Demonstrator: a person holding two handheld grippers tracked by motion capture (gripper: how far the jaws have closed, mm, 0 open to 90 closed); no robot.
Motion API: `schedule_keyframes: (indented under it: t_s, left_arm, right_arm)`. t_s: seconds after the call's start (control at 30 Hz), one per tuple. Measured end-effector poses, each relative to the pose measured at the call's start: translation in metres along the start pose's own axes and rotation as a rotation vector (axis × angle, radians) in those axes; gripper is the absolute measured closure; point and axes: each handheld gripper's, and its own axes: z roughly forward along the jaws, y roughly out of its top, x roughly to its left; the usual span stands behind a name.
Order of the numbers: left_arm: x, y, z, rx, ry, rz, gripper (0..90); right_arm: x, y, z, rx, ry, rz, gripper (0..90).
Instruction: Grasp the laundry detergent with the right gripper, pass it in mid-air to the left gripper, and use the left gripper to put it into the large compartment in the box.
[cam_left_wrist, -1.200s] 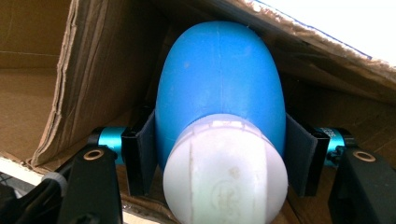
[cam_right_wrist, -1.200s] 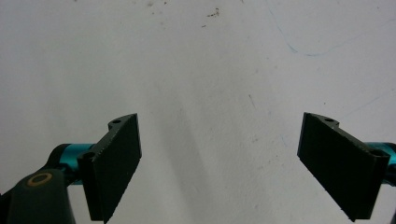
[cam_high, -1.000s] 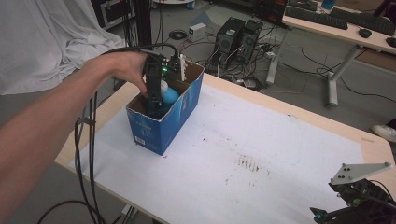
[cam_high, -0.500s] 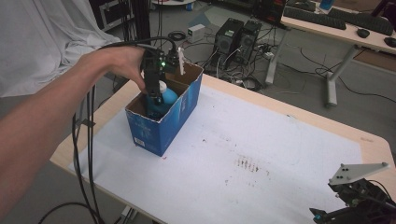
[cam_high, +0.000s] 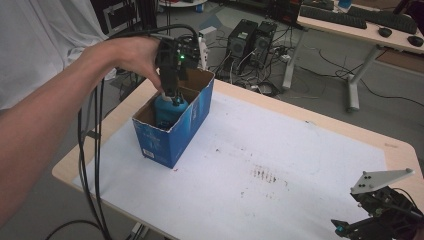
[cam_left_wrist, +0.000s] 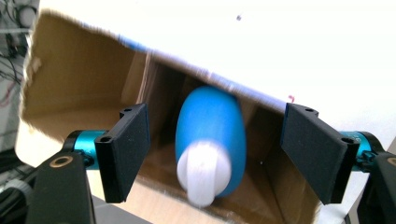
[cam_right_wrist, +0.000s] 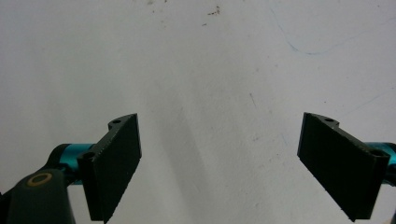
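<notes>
A blue cardboard box (cam_high: 172, 132) stands open-topped at the table's left. Inside it is a blue bottle (cam_high: 167, 109) with a white cap (cam_left_wrist: 203, 170), standing in the box (cam_left_wrist: 70, 88). My left gripper (cam_high: 172, 92) hangs over the box's mouth, pointing down, held by a hand. Its jaws are open, one on each side of the bottle (cam_left_wrist: 212, 133) without touching it. My right gripper (cam_high: 380, 220) rests at the table's near right corner, and its open jaws face bare white paper with nothing between them.
A white paper sheet (cam_high: 280, 165) with dark smudges covers most of the wooden table (cam_high: 400, 150). Black cables (cam_high: 92, 165) hang from the left gripper off the table's left edge. Computer towers (cam_high: 250, 40) and another desk (cam_high: 360, 25) stand behind.
The left gripper has risen a little over the box, and the bottle now stands free between its open jaws. The right gripper has not moved.
</notes>
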Motion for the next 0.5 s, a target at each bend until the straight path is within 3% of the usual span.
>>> schedule_keyframes:
  t_s: [0.1,0.23,0.5]
  left_arm:
    - [-0.006,0.016,-0.002,-0.009,-0.015,0.027,23.4]
    - [-0.017,0.042,-0.001,-0.029,-0.023,0.096,21.4]
    - [-0.037,0.09,0.014,-0.035,-0.043,0.19,21.4]
  right_arm:
    - [0.0,0.0,0.0,-0.002,-0.002,-0.002,13.0]
    - [0.0,0.001,0.0,0.0,-0.002,0.002,13.0]
    - [0.001,0.002,-0.002,-0.003,-0.008,0.006,13.0]
